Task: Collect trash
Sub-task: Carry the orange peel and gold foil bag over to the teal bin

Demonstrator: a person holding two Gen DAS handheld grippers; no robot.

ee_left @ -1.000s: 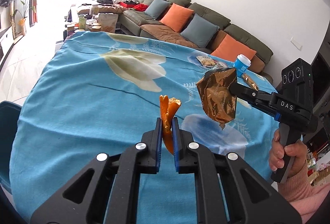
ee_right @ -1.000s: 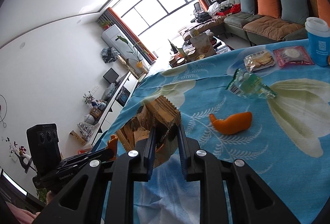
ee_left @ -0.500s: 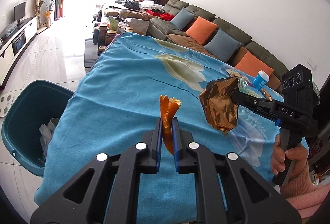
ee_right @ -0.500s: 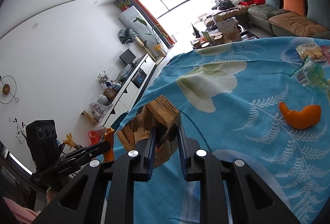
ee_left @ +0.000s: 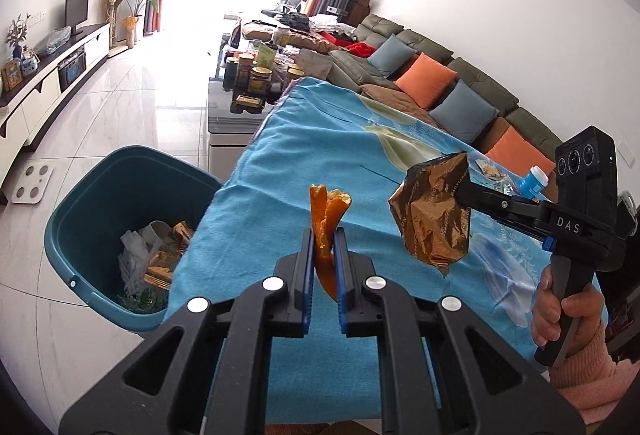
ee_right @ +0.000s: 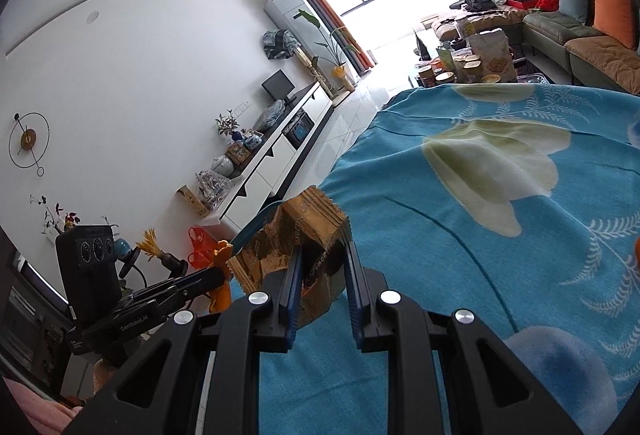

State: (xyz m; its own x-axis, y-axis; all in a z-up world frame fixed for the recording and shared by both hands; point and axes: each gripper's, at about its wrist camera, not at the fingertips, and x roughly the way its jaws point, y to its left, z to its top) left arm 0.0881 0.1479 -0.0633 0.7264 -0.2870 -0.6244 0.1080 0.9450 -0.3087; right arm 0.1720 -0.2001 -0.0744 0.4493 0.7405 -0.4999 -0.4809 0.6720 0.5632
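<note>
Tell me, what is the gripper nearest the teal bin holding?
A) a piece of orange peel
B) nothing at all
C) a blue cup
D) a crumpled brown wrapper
A: in the left wrist view the left gripper, the one next to the teal bin, is shut on a piece of orange peel; the brown wrapper is in the right gripper.

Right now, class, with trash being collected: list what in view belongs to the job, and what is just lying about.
Belongs to the job:
- orange peel in the left gripper
- brown wrapper in the right gripper
- teal bin beside the table

Just lying about:
- sofa cushions
- jars on the low table
- blue-and-white cup
</note>
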